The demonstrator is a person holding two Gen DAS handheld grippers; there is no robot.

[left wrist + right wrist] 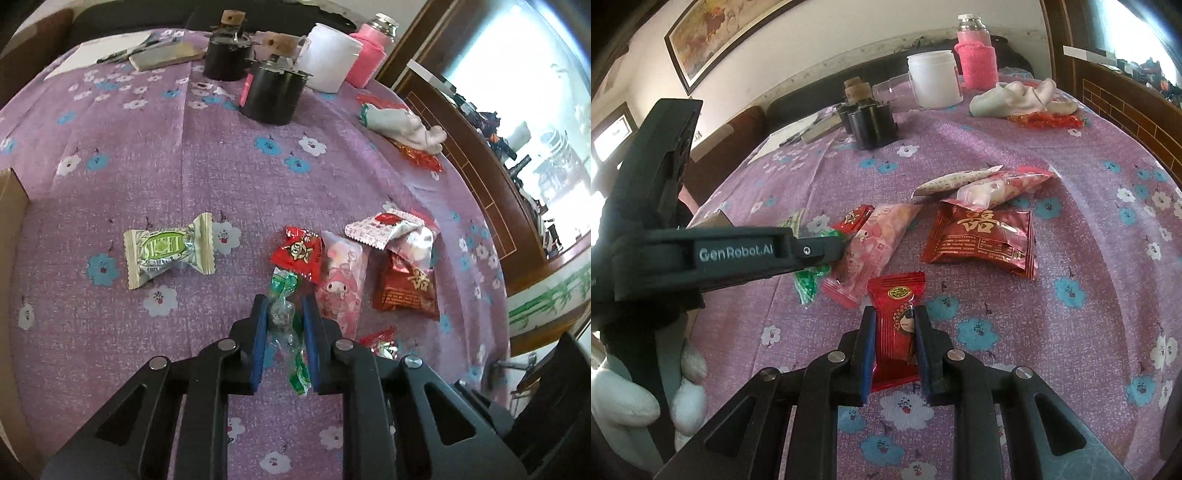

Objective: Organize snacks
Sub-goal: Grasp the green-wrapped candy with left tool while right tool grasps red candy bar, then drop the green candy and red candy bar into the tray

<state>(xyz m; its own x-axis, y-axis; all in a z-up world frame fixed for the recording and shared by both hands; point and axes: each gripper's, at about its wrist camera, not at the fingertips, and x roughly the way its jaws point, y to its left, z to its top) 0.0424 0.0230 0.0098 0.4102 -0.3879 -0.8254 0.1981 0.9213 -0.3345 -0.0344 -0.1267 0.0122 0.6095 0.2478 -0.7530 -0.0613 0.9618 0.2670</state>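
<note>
Two grippers, each with a small wrapped sweet between its blue pads, above the purple flowered tabletop (184,155).

The left gripper (285,314) is clenched on a green twist-wrapped candy (284,314), taken at the hard middle lump, while its loose clear ends hang free. The right gripper (894,332) holds a red candy packet (895,332) by its two long edges, and the packet's far end stands up past the fingertips. Both are very light, and the foil is thin, crinkly and probably slippery, so the firm centre is the best place to grip, not the loose ends. The other snacks lie close together just ahead: a pink packet (341,280) and a dark red packet (406,288), and a green candy (168,251) lies apart from them.
</note>
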